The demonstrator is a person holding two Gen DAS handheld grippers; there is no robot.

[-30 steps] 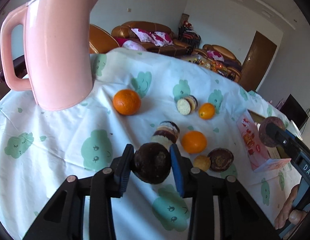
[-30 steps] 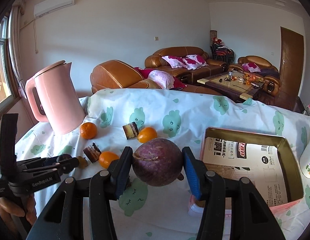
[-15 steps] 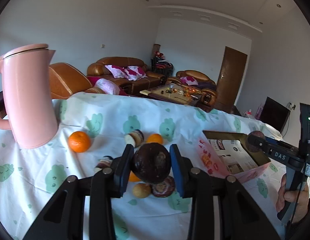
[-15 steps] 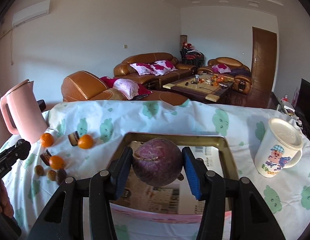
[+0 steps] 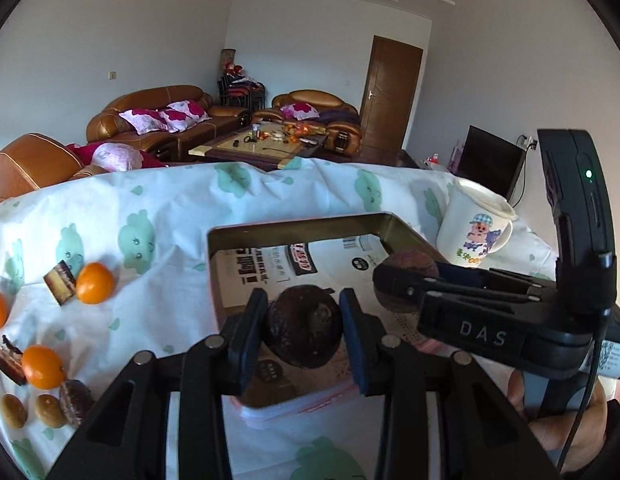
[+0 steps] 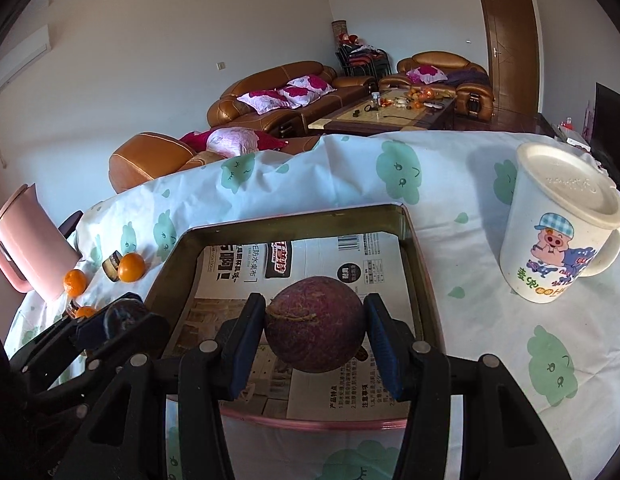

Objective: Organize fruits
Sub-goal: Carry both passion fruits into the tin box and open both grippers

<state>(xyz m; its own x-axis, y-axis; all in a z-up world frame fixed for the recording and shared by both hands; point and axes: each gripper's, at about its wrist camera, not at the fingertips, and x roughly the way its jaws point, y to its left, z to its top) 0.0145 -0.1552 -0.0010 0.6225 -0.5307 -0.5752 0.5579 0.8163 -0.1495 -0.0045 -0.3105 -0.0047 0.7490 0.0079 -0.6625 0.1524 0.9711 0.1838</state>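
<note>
My left gripper [image 5: 304, 330] is shut on a dark brown passion fruit [image 5: 304, 331] and holds it over the near left part of the tin tray [image 5: 300, 227]. My right gripper [image 6: 315, 330] is shut on a purple passion fruit [image 6: 314, 328] above the tray [image 6: 294, 217] lined with printed paper. The right gripper and its fruit [image 5: 411, 266] also show in the left wrist view, to the right over the tray. Oranges [image 5: 94, 282], small brown fruits [image 5: 49, 411] and cake pieces [image 5: 60, 282] lie on the cloth left of the tray.
A lidded cartoon mug [image 6: 557, 226] stands right of the tray. A pink kettle [image 6: 26, 244] stands at the far left. The table has a white cloth with green prints [image 6: 397, 160]. Sofas and a coffee table lie beyond.
Both grippers have moved right from the fruit pile to above the tray, each still holding its passion fruit. The kettle has left the left wrist view.
</note>
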